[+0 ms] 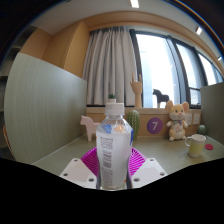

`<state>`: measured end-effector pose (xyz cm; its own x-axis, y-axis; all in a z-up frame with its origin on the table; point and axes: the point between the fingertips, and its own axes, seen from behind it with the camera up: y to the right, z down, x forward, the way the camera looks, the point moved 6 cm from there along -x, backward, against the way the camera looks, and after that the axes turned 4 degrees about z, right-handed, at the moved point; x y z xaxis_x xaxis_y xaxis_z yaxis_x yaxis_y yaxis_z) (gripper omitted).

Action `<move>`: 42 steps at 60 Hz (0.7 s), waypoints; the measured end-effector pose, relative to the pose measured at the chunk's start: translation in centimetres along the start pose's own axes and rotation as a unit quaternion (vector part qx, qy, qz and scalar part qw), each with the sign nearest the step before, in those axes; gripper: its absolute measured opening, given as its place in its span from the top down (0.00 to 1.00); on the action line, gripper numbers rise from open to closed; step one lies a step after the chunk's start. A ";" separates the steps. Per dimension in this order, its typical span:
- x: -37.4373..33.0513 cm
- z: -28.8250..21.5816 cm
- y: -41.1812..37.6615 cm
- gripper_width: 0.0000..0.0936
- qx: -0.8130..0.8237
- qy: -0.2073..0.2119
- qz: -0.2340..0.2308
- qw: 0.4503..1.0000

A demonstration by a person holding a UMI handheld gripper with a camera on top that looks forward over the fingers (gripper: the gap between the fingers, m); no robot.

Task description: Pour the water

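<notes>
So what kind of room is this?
Probably an office or study room set up for practice. The tool is shut on a water bottle over a desk walled by partition panels, with curtained windows behind and a toy mouse sitting nearby.

Bottle [114, 150] between jaws, toys [178, 120] beyond.

Only one sign could be read: a white number 7 on a purple round badge [153, 126], which stood on the bench beside a toy mouse [177, 119].
</notes>
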<state>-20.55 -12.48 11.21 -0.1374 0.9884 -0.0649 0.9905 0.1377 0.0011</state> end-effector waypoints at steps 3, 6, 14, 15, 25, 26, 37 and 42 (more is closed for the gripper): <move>0.1 0.1 0.1 0.64 0.001 0.005 -0.002 1.000; 0.1 0.0 0.2 0.64 -0.006 0.004 -0.005 1.000; 0.8 -0.1 1.1 0.64 0.015 -0.012 0.001 1.000; 0.9 -0.2 1.5 0.64 0.022 -0.014 0.004 1.000; 2.9 -2.8 7.9 0.64 0.155 -0.010 0.028 0.987; 3.1 -3.2 8.7 0.64 0.176 -0.009 0.028 0.984; 5.7 -5.4 16.1 0.64 0.399 0.010 0.034 0.916; 6.5 -5.7 19.4 0.64 0.495 0.028 0.035 0.868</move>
<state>-2.28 -3.01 16.51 -0.0490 0.9975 -0.0499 0.5165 -0.0175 -0.8561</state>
